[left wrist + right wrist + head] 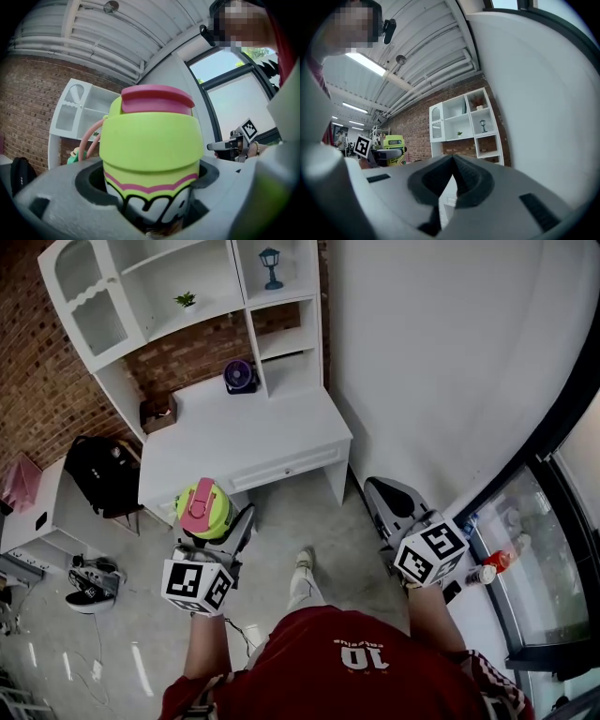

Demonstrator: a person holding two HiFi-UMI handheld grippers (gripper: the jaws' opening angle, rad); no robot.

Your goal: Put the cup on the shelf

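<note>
A lime-green cup (204, 507) with a pink lid and pink strap sits upright between the jaws of my left gripper (217, 524), which is shut on it in front of the desk. Seen close in the left gripper view, the cup (151, 154) fills the middle, its white printed base clamped in the grey jaws. The white shelf unit (187, 306) stands on the desk against the brick wall. My right gripper (394, 507) hangs to the right, its jaws closed together on nothing. The right gripper view shows the shelf unit (464, 124) ahead and the cup (395, 150) at left.
A white desk (246, 442) with a drawer carries a purple fan (240, 376) and a brown box (157, 412). The shelves hold a small plant (187, 300) and a blue lantern (271, 266). A black backpack (101, 472) and shoes (89, 582) lie left; a glass cabinet (525, 549) stands right.
</note>
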